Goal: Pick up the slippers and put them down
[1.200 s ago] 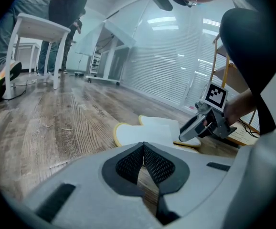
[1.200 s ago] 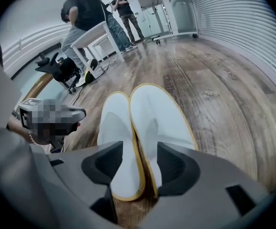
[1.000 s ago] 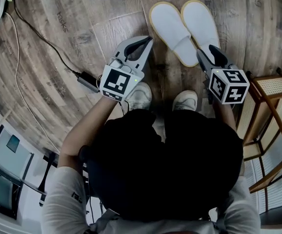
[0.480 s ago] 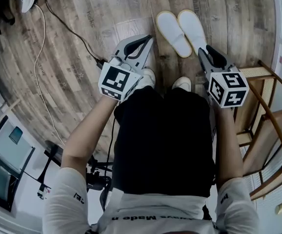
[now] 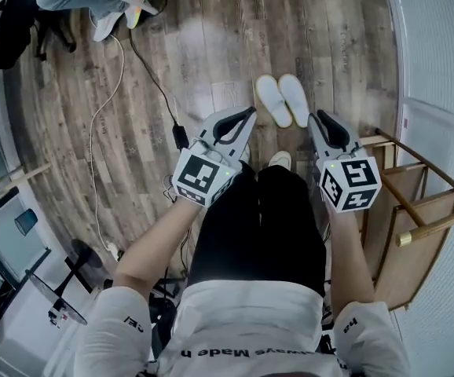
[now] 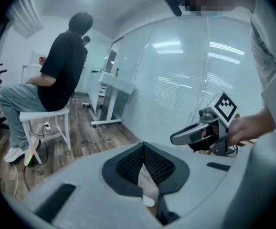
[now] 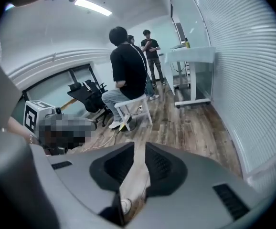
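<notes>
Two white slippers (image 5: 283, 99) lie side by side on the wooden floor, far below both grippers. Neither gripper touches them. My left gripper (image 5: 247, 115) is held high at the left, and in the left gripper view (image 6: 143, 146) its jaw tips meet with nothing between them. My right gripper (image 5: 319, 118) is held high at the right, roughly over the slippers' right side. In the right gripper view (image 7: 139, 147) its jaws are closing, with a narrow gap showing only floor between them. The right gripper (image 6: 174, 138) also shows from the side in the left gripper view.
A wooden chair frame (image 5: 415, 210) stands close at the right. A cable with a power adapter (image 5: 178, 136) runs over the floor at the left. The holder's shoe (image 5: 280, 160) is just behind the slippers. A person (image 7: 126, 75) sits on a white stool farther off, by a glass wall.
Both grippers have risen far above the floor as the holder stood up. The slippers stay on the floor and look smaller. The right jaws have narrowed.
</notes>
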The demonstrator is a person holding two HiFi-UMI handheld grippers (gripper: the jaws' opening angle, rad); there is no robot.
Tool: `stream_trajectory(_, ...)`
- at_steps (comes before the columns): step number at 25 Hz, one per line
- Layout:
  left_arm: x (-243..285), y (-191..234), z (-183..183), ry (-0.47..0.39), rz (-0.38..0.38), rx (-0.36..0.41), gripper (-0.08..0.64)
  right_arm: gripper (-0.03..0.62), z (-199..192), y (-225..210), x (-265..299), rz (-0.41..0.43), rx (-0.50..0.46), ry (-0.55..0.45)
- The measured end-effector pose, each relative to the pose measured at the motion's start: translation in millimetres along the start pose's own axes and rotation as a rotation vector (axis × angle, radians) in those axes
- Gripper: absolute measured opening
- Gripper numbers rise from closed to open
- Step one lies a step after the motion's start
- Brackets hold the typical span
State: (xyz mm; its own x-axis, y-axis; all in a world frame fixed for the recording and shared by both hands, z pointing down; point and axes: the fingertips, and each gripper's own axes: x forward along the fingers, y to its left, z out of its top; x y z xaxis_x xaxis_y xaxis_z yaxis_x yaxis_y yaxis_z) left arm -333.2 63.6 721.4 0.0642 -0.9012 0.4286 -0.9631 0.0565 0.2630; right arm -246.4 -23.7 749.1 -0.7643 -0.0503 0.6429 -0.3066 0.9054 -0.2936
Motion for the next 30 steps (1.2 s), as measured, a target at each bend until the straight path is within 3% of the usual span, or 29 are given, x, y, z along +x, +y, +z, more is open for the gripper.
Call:
stream_trajectory(8,-87,-33,168,-0.118,0.012,-0.005,0.011,0.067,160,63,-114,0.002,-0.078,-0.138)
stream_trajectory(13,-134,-60,250,-0.18,0.012,0.011,0.011,0.064,239,89,-183,-0.002,-0.126,-0.224)
stream_trajectory(22,-215,-110,380,-0.277,0.015,0.058,0.011,0.06,339,147,-299,0.004,-0.181,-0.359)
stream_trajectory(30,-264,-151,441,-0.365,0.005,0.085,0.011,0.057,385,186,-382,0.018,-0.218,-0.509)
